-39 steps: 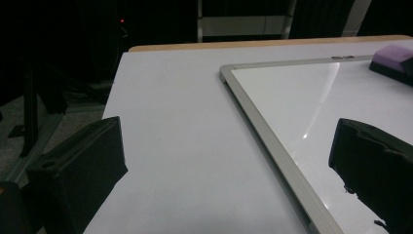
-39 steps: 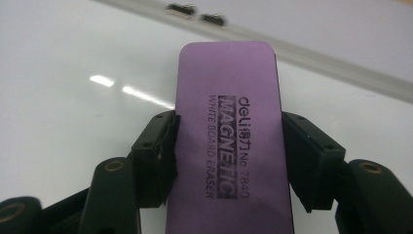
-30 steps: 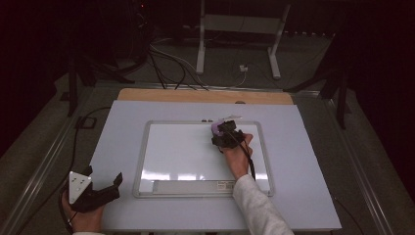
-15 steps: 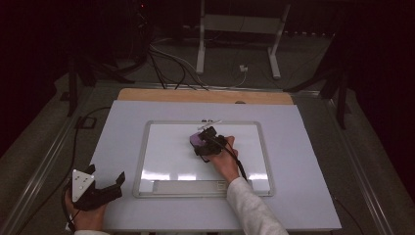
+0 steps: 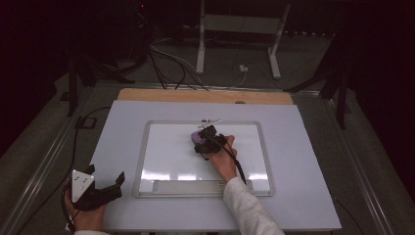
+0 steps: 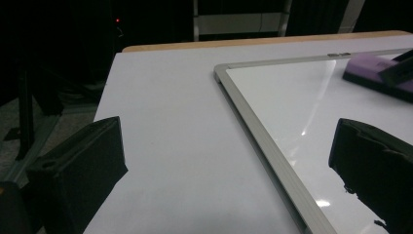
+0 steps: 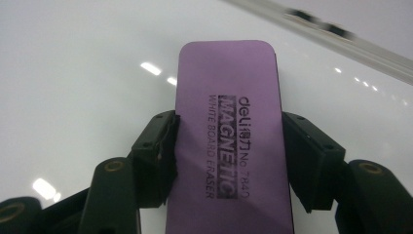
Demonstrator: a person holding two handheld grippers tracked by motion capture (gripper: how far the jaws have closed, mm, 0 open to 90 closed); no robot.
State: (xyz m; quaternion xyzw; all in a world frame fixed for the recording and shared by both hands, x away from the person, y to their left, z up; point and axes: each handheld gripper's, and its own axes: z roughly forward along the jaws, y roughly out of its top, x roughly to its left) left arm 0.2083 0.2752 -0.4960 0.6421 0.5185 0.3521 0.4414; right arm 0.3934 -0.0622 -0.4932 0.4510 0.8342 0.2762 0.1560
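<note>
White board under purple printed eraser, flat.

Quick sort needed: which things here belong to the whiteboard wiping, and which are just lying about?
In the job:
- purple whiteboard eraser, clamped by the right gripper
- whiteboard, eraser resting on it

Lying about:
- left gripper, jaws open, idle at the table's near left corner
- cables and metal stand on the floor behind
</note>
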